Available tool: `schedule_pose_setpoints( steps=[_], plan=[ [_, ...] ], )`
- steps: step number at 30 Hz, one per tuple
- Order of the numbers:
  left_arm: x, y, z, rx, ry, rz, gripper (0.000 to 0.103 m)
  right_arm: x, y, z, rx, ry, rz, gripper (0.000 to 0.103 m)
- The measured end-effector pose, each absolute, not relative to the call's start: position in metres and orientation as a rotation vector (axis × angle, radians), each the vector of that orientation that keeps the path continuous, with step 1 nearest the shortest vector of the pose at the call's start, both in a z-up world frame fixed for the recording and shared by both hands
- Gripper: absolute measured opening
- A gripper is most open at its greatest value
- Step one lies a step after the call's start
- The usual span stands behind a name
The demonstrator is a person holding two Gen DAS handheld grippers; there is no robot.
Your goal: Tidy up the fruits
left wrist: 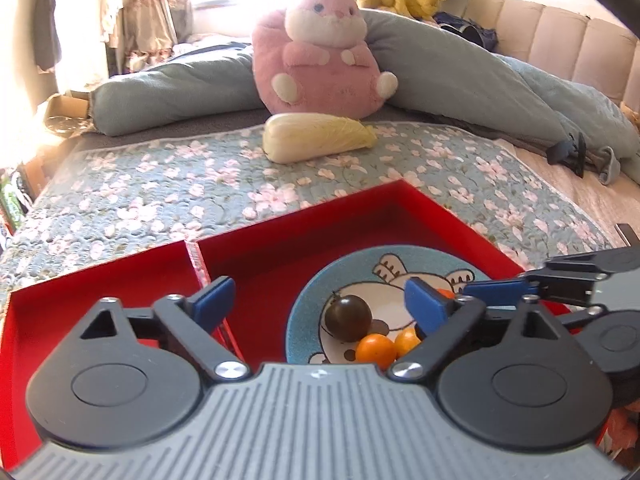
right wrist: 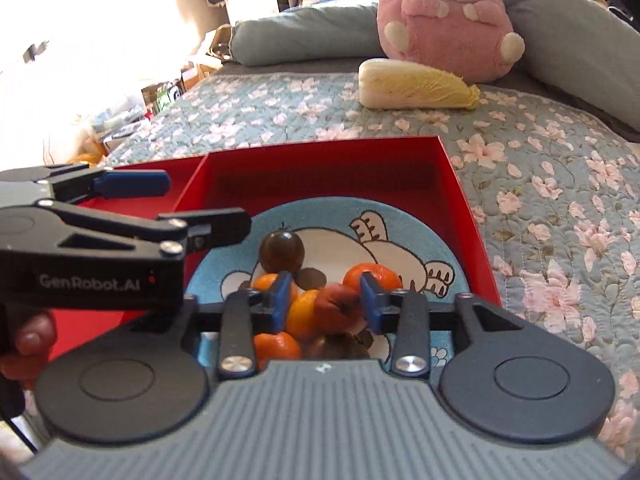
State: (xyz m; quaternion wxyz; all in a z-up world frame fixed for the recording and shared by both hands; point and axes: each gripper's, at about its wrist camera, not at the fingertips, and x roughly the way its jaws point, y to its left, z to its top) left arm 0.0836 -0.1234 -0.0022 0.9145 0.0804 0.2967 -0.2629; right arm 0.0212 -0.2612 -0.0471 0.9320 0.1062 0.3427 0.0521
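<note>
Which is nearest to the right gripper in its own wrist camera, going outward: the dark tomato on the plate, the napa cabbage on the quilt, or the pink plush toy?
From the right gripper:
1. Dark tomato, on the plate just beyond the fingertips, slightly left.
2. Napa cabbage, lying on the quilt past the red box, to the right.
3. Pink plush toy, right behind the cabbage, against the grey-blue pillow.

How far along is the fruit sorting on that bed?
Done: several fruits already sit on the blue plate inside the red box, among them a dark tomato and small oranges. In hand: nothing. The left gripper is open and empty, and the right gripper hangs open over the pile without pressing any fruit. Left: the box's other compartment looks empty.
</note>
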Motion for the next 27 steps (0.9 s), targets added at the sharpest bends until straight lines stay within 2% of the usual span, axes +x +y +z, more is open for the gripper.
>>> schedule_pose_setpoints(
  steps=[7,15,19,21,27],
  plan=[
    [0.069,-0.119,0.010,0.174,0.570,-0.495,0.103,0.002,-0.263,-0.034,0.240,0.653,0.066,0.053],
    [0.044,-0.111,0.027,0.133,0.581,-0.427,0.103,-0.025,-0.267,-0.022,0.345,0.645,0.050,0.055],
    [0.024,-0.108,0.033,0.140,0.582,-0.385,0.103,-0.038,-0.260,-0.016,0.340,0.646,0.061,0.055],
    [0.014,-0.107,0.033,0.150,0.599,-0.376,0.103,-0.045,-0.258,-0.015,0.347,0.658,0.064,0.060],
    [-0.026,-0.104,0.036,0.136,0.616,-0.392,0.103,-0.069,-0.251,-0.013,0.335,0.673,0.073,0.061]
  ],
)
